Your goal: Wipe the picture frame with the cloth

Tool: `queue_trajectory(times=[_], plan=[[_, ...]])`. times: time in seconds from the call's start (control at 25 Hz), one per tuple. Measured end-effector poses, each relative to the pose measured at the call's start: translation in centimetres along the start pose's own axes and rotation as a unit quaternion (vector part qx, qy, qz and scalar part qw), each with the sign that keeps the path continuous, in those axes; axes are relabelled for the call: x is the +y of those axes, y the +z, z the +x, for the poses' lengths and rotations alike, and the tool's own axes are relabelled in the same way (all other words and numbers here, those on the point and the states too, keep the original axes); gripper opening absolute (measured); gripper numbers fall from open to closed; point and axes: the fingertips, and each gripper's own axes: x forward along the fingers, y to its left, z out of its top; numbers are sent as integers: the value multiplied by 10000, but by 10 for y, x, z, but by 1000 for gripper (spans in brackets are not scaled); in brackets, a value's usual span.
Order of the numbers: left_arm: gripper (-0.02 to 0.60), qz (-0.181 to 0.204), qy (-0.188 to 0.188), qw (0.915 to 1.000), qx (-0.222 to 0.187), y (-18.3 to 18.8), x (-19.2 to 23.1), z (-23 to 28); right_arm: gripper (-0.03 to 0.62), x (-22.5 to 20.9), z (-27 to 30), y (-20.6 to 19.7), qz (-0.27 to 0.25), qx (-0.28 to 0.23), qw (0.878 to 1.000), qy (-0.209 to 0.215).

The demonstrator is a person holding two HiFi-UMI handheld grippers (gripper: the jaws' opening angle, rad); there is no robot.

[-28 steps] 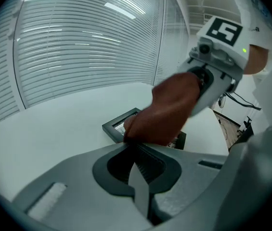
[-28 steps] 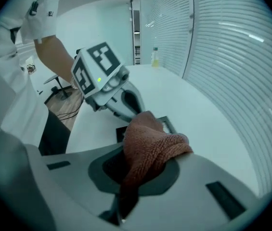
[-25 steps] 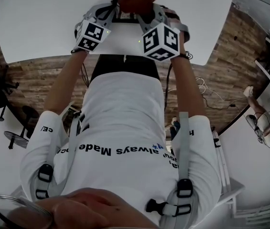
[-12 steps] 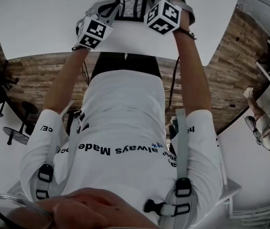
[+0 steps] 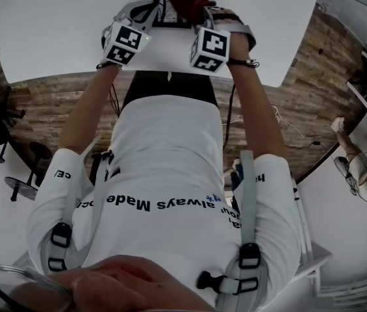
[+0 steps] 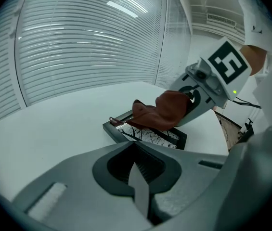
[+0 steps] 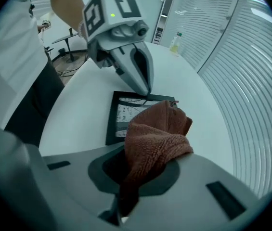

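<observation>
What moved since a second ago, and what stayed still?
The right tool, shut on the brown cloth, pushed it away over the picture frame, then pulled it back. The left tool stayed shut at the frame's edge; the frame stayed put.

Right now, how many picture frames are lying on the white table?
1. The picture frame lies flat on the white table; the cloth held in the right gripper covers part of it. No other frame shows.

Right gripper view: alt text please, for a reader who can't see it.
The right gripper is shut on a brown cloth that bunches over a black picture frame lying flat on a white table. Opposite, the left gripper points down with its tip at the frame's far edge.
</observation>
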Motion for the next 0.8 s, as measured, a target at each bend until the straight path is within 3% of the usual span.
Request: queue_trajectory(times=[0.28, 0.36, 0.48, 0.6, 0.8], plan=[[2, 52, 14, 9999, 98, 1, -1, 7, 20, 55, -6, -7, -169, 18, 9997, 202], [2, 121, -52, 9998, 176, 1, -2, 8, 18, 52, -12, -5, 80, -104, 9998, 125], [2, 226, 5, 9997, 71, 11, 0, -9, 20, 26, -45, 6, 943, -558, 9936, -257], [2, -44, 180, 9988, -451, 46, 0, -44, 20, -15, -105, 14, 1915, -1328, 9684, -887], [2, -598, 358, 9867, -1465, 113, -14, -117, 20, -65, -219, 34, 3033, -2800, 8928, -1805]])
